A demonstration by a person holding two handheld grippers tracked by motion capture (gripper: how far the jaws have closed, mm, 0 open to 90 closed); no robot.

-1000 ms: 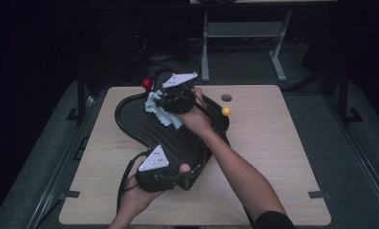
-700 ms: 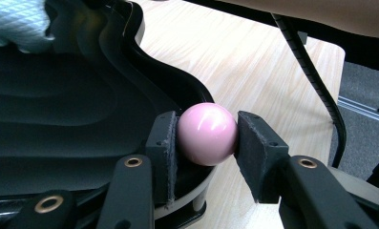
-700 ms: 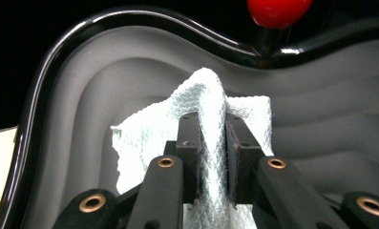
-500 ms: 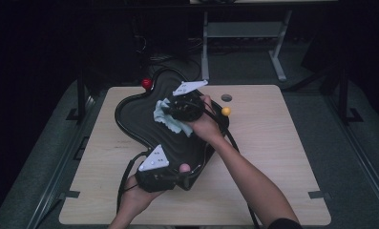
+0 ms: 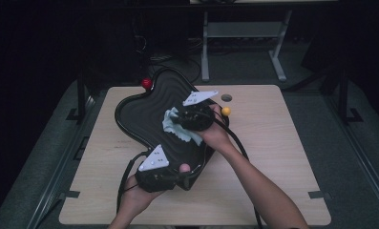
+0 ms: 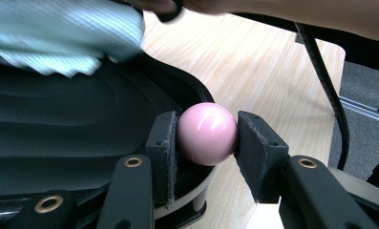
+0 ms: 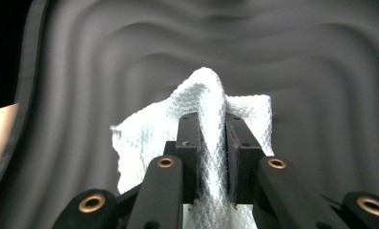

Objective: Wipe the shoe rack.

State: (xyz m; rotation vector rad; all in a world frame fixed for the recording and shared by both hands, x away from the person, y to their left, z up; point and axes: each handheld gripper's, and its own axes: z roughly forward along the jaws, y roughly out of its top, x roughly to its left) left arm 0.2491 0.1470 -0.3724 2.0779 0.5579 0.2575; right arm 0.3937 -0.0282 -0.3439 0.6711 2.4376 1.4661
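Note:
A black wavy-ribbed tray [image 5: 144, 112] lies on the wooden table. My right gripper [image 5: 177, 120] is shut on a pale blue-white cloth [image 5: 175, 125], pressing it on the tray's ribbed floor; in the right gripper view the cloth [image 7: 211, 102] is pinched between the pads and bunches up ahead of my right gripper [image 7: 211, 157]. At the tray's near corner my left gripper [image 5: 182, 171] is shut on a pink ball [image 5: 184, 168] fixed to the rim. In the left gripper view the pink ball [image 6: 207, 133] sits squeezed between both pads of my left gripper [image 6: 206, 143], with the cloth [image 6: 63, 38] at upper left.
A red ball [image 5: 146, 83] sits at the tray's far corner and a yellow ball [image 5: 226, 111] at its right edge. A round hole [image 5: 226, 98] is in the table [image 5: 282, 157] behind the yellow ball. Cables [image 5: 235, 140] trail from both grippers. A metal stand [image 5: 244, 33] rises beyond the table.
My right gripper has dragged the cloth across the tray toward the near right. The left gripper has kept still on the pink ball.

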